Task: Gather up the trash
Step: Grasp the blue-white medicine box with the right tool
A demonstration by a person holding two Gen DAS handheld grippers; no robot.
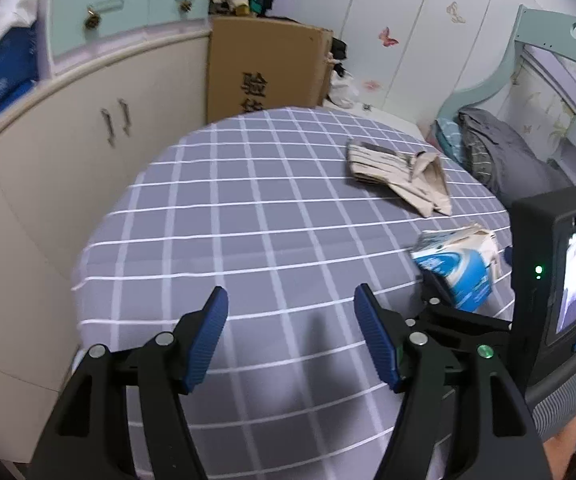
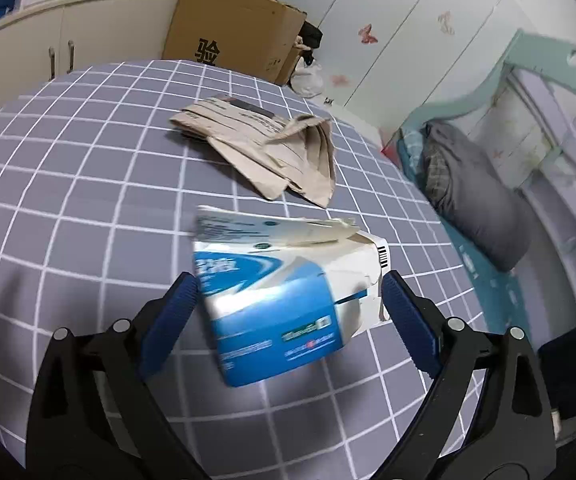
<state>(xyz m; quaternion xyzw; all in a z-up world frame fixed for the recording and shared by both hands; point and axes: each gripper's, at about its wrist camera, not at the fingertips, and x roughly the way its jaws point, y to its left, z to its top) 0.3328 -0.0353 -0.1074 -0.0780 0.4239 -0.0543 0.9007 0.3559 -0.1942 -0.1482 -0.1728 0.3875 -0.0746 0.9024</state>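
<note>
While the right hand-held gripper points down over the grey checked bed, its jaws stand wide with a torn blue-and-white box between them. Its left blue pad sits right at the box's left edge and the right pad is right against the torn white end; whether they press on the card I cannot tell, because that part of the picture is blurred. The box tilts, its ripped flap pointing away from the camera.

Over a bare stretch of the checked cover, the left hand-held gripper is open too, though less wide, and has nothing between its pads. From this side the same box appears at the right, next to the black body of the other tool.

Beyond the box, apart from it, a flattened piece of brown cardboard lies folded on the cover. Farther off, past the edge of the bed, a large brown carton stands against cream cupboards. A grey pillow lies at the pale green headboard to the right.
</note>
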